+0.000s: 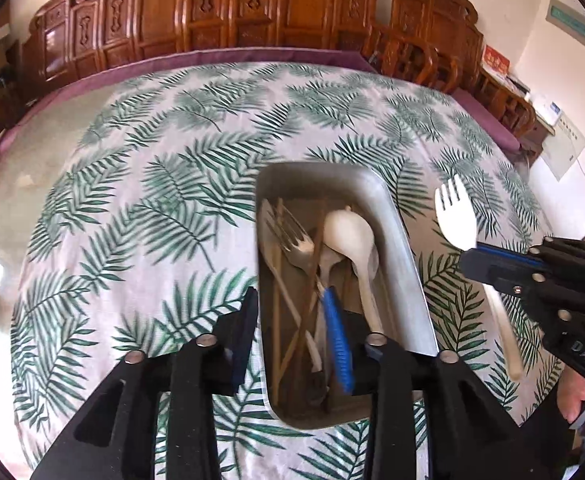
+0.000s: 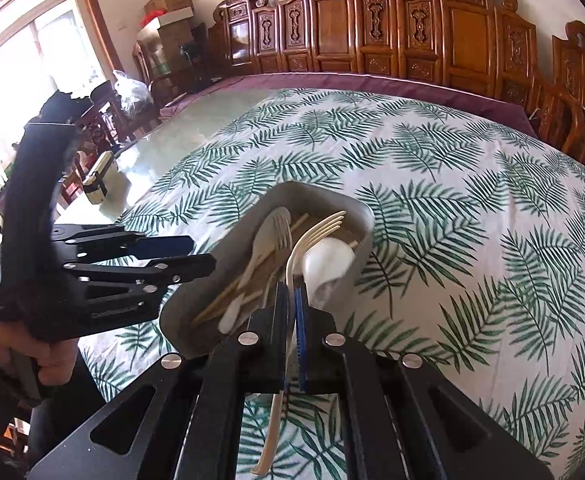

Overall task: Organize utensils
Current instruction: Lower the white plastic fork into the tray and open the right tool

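Right claw (image 2: 291,300), pressed together on the neck of a cream plastic fork (image 2: 316,227), holds it tines-forward above the grey metal tray (image 2: 366,216) on the leaf-print table (image 2: 472,240). Left claw (image 1: 292,320), spread and empty, hovers over the tray's spoons, forks and chopsticks. Step in hand: delivering the fork. Next move probably calls for lowering it lengthwise into the tray, then releasing.
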